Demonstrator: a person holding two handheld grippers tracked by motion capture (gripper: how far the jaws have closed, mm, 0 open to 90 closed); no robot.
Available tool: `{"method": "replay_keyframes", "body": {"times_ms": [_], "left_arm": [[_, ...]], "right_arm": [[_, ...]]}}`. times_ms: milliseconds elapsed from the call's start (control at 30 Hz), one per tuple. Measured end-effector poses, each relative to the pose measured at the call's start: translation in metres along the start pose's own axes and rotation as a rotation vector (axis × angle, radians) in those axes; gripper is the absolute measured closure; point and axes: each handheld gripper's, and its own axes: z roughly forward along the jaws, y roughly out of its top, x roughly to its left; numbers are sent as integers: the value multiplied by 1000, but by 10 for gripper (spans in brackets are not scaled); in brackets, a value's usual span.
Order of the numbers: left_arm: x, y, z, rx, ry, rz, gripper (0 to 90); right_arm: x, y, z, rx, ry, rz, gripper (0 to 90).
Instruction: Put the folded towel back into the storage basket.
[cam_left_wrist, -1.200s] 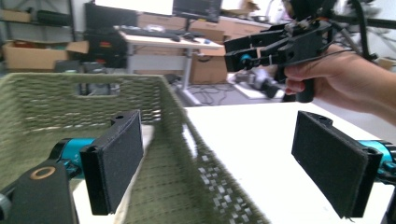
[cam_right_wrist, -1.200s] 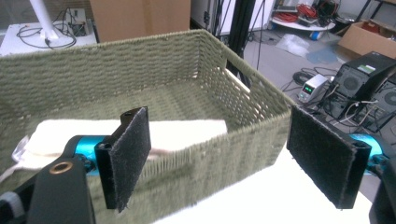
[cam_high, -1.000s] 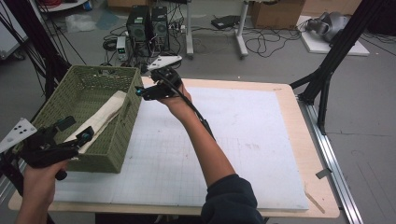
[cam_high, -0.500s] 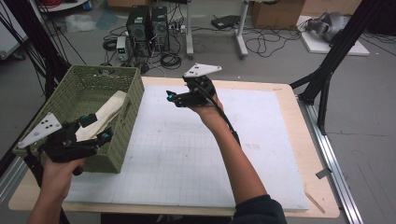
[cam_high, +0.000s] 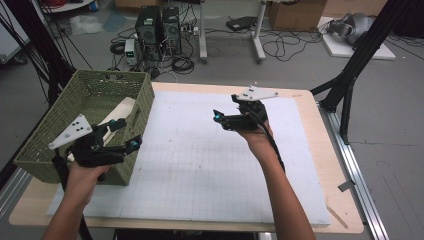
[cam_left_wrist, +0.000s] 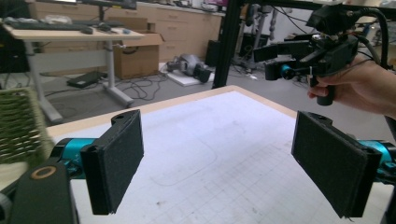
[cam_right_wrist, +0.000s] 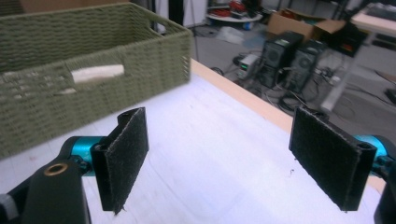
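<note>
Two hand-held grippers hover, empty, above a wooden table (cam_high: 320, 150) covered by a white gridded mat (cam_high: 200, 165).
A green woven basket (cam_high: 60, 125) holding pale cloth (cam_high: 122, 107) sits at the mat's left edge; the left gripper (cam_high: 125, 135) hovers beside it, the right gripper (cam_high: 217, 117) over mid-mat, both with jaws spread wide.
</note>
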Motion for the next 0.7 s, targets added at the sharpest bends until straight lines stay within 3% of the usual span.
{"method": "replay_keyframes", "body": {"times_ms": [400,700], "left_arm": [[-11,-4,34,27,-71,18,172],[-21,-12,59,46,-123,30,172]], "right_arm": [[-13,-47,-54,-5,-108,59,185],[-10,-80,-87,5,-220,57,182]]}}
